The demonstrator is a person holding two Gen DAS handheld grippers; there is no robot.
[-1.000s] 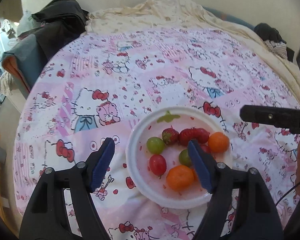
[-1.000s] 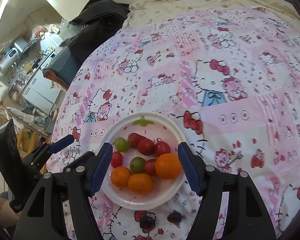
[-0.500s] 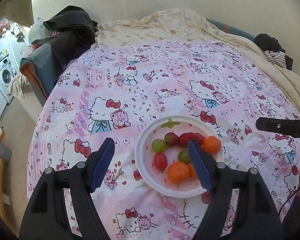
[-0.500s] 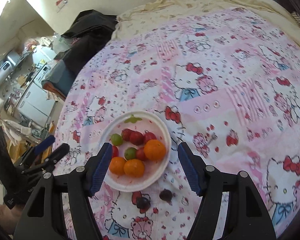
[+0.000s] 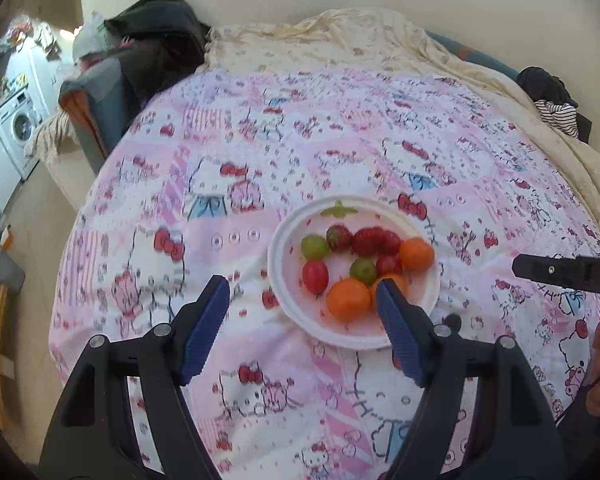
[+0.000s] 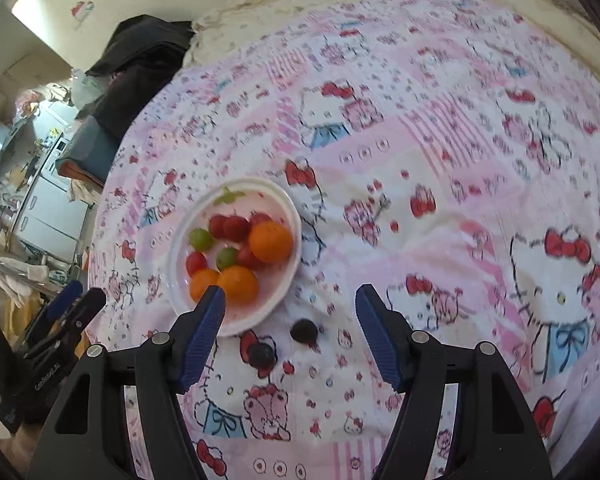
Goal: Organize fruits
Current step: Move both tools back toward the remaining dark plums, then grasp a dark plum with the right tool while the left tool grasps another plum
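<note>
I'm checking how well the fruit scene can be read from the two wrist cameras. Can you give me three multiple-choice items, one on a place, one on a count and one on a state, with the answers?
1. Where do the two dark grapes lie?
A. on the white plate
B. on the pink bedsheet beside the plate
C. in a gripper

2. How many green grapes are on the white plate?
A. two
B. five
C. none

3. How is the right gripper?
A. shut on an orange
B. shut on the plate's rim
C. open and holding nothing

Answers:
1 B: both dark grapes rest on the pink bedsheet just off the plate's near edge.
2 A: the left wrist view shows two green ones among the red and orange fruit.
3 C: its blue fingers stand apart with only sheet between them.
</note>
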